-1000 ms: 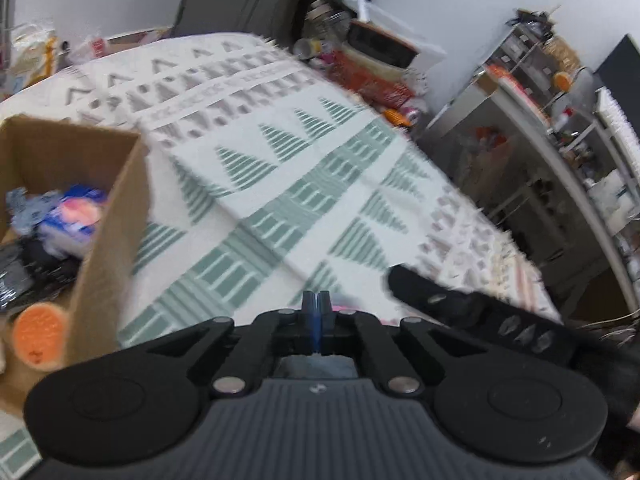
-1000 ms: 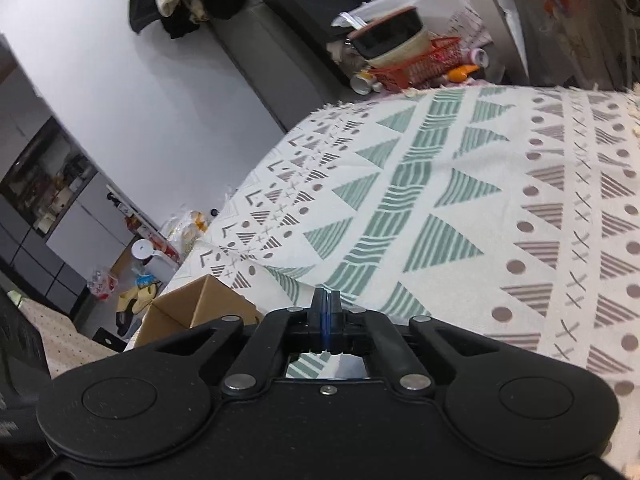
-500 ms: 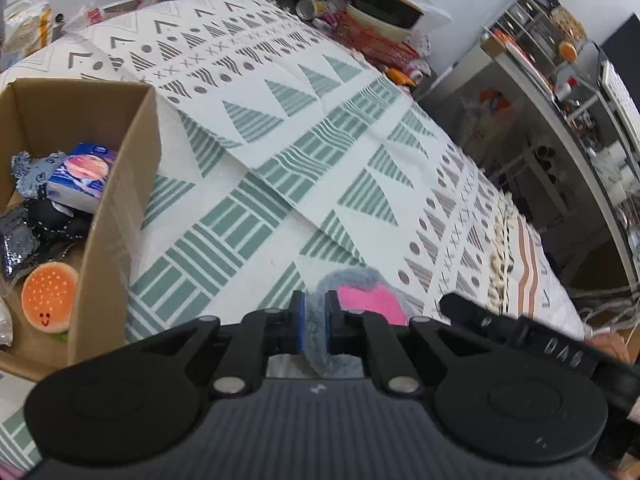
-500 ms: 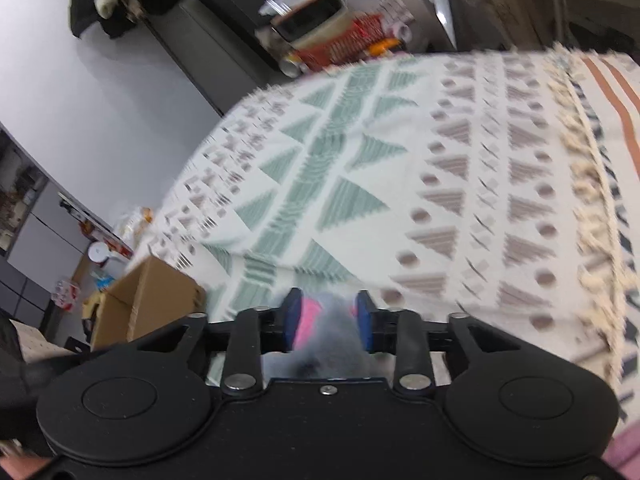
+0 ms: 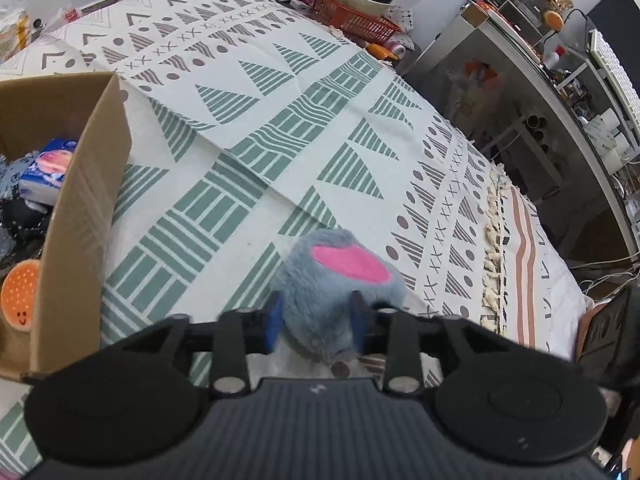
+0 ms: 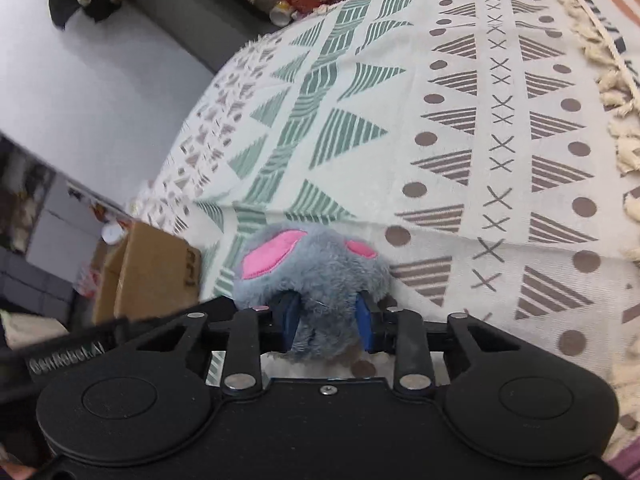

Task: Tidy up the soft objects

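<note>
A grey plush toy with pink ear patches (image 5: pixel 336 276) lies on the patterned cloth (image 5: pixel 256 128). My left gripper (image 5: pixel 317 316) has its blue pads on either side of the plush, jaws spread wide around it. The plush also shows in the right wrist view (image 6: pixel 312 276), where my right gripper (image 6: pixel 326 318) likewise straddles it with blue pads on both sides. A cardboard box (image 5: pixel 80 208) at the left holds soft items: an orange burger squishy (image 5: pixel 20 298), a blue tissue pack (image 5: pixel 46 170) and dark cloth pieces.
The box also shows at the left in the right wrist view (image 6: pixel 156 268). A red basket with bowls (image 5: pixel 356 12) stands beyond the cloth's far edge. A metal shelf unit (image 5: pixel 560 80) with clutter is at the right. The cloth's fringe (image 5: pixel 494 248) runs near the right.
Both grippers were shut a second ago. They have opened wide and now straddle the grey plush, which has come into view between the pads. Both cameras have dropped lower toward the cloth.
</note>
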Available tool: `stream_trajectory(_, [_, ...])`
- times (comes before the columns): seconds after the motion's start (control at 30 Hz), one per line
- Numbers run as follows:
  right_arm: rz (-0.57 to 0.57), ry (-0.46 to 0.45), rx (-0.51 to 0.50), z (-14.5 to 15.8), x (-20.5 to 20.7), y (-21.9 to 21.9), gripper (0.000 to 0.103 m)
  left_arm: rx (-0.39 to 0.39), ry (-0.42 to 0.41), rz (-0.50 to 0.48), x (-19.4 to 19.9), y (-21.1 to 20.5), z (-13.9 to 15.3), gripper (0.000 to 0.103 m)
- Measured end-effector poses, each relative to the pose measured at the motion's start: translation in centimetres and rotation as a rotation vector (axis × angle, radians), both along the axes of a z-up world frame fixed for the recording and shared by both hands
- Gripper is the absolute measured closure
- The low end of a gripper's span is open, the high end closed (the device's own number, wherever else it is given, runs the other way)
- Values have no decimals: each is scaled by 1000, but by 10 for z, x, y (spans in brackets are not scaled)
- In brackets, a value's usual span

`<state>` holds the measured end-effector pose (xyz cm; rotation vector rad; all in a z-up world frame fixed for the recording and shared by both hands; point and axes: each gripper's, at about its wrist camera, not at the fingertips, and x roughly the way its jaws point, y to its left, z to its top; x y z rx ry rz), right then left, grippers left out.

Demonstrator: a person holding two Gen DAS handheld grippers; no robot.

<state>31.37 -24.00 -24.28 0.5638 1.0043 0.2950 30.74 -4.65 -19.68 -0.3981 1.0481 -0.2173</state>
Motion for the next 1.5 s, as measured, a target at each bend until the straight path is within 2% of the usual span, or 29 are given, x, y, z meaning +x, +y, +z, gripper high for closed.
stream_trajectory(0.23, [-17, 10, 38, -3, 6, -5, 76, 36, -2, 26, 11, -7, -11, 57])
stream_trajectory(0.57, [-48, 24, 57, -16, 21, -8, 69, 20, -29, 68, 24, -8, -21, 57])
stream_trajectory(0.67, [-58, 39, 74, -21, 23, -11, 69, -30, 13, 72, 29, -6, -29, 59])
stream_trajectory(0.77, [-59, 42, 91, -22, 22, -11, 73, -40, 21, 67, 30, -6, -31, 62])
stream_trajectory(0.83, [-56, 33, 97, -21, 20, -11, 75, -40, 25, 61, 30, -6, -31, 67])
stream_trajectory(0.93, [-52, 4, 112, -14, 14, -11, 78, -32, -7, 74, 25, -7, -23, 73])
stream_trajectory(1.1, [-72, -53, 125, 9, 6, -15, 79, -24, -71, 42, 17, -9, -2, 73])
stream_trajectory(1.5, [-35, -143, 101, 63, -4, 9, 79, -98, -127, 68, 0, 19, 37, 73])
